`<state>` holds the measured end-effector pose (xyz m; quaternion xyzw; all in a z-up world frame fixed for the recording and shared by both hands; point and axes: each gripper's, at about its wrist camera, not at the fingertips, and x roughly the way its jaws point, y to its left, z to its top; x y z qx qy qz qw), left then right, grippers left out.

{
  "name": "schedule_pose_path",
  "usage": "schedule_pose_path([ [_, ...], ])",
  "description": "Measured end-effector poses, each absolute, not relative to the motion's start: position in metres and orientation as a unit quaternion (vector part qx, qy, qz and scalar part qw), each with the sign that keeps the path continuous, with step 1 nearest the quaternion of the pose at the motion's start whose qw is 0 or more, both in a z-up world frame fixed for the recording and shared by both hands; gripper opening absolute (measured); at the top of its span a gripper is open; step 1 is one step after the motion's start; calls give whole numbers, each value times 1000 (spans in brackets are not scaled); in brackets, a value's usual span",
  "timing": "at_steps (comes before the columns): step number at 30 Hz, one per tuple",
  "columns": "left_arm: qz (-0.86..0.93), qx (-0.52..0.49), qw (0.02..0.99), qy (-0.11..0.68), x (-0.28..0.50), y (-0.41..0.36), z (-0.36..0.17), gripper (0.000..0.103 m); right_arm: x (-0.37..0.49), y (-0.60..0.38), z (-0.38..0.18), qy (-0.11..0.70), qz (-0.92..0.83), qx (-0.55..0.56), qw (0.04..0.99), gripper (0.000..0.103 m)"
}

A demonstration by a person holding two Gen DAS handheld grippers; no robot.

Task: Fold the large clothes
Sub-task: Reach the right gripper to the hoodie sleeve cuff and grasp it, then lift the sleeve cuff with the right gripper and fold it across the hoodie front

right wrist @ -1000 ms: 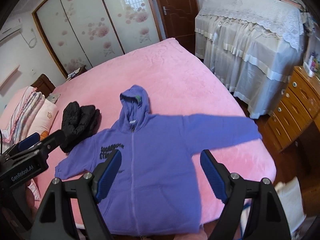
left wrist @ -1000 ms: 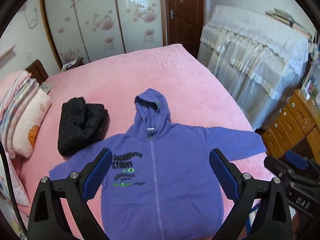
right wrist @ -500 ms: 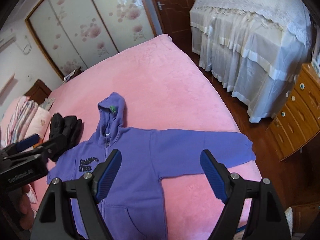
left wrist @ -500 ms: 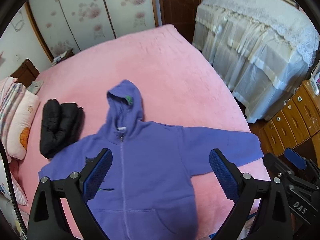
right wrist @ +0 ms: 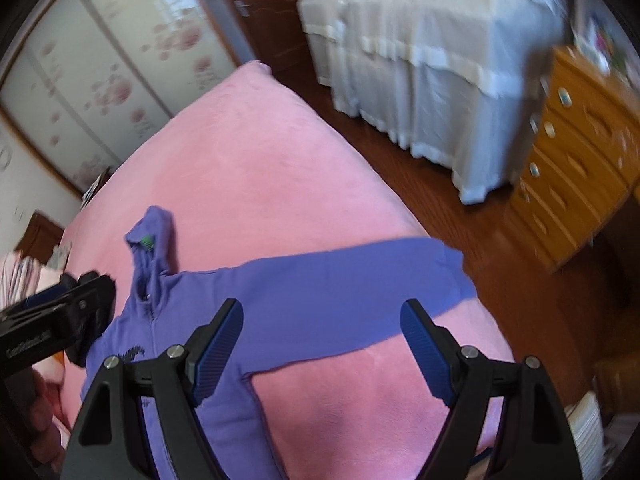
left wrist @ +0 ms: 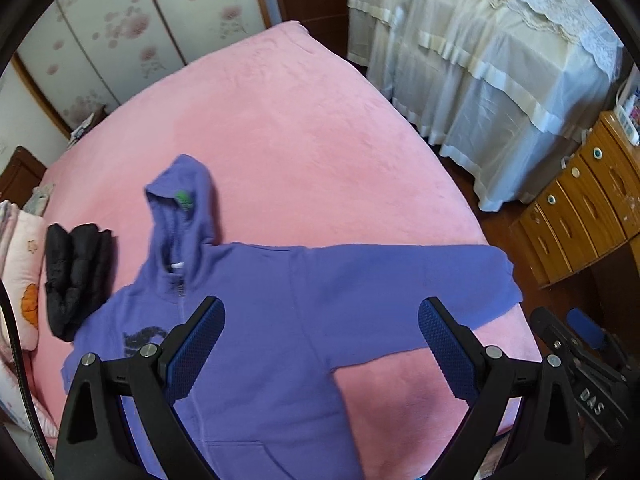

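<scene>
Lying below right claw (right wrist: 322, 344): hoodie (right wrist: 320, 280)

Both tools (left wrist: 320, 344) (right wrist: 322, 344) lower and nearer the hoodie's (left wrist: 256, 320) right sleeve (right wrist: 360, 280).

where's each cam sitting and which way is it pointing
Left wrist: on the left gripper, angled down at the purple hoodie on the pink bed; its open fingers show.
Right wrist: on the right gripper, angled down over the hoodie's outstretched sleeve; its open fingers show.
Both share hoodie, bed, wardrobe.
</scene>
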<state>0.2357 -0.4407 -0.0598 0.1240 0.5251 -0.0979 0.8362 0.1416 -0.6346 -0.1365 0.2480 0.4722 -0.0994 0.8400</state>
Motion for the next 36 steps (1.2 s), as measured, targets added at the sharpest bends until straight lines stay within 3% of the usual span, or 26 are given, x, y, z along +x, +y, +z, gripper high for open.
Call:
schedule_pose_path([
  [12, -112, 159, 827, 527, 251, -476, -122, 97, 131, -719, -263, 502, -179, 392, 750, 81],
  [18, -109, 161, 820, 539, 259, -466, -143, 97, 131, -736, -312, 507, -202, 445, 710, 70],
  [25, -92, 148, 817, 550, 270, -453, -152, 97, 146, -744, -347, 502, -199, 489, 685, 65],
  [28, -88, 143, 819, 548, 271, -450, -150, 97, 155, -744, -353, 500, -203, 488, 686, 54],
  [32, -85, 136, 819, 551, 270, -445, -149, 97, 162, -742, -351, 495, -189, 481, 698, 20],
  [36, -77, 127, 821, 552, 268, -435, -145, 97, 166, -730, -321, 480, -188, 434, 739, 13],
])
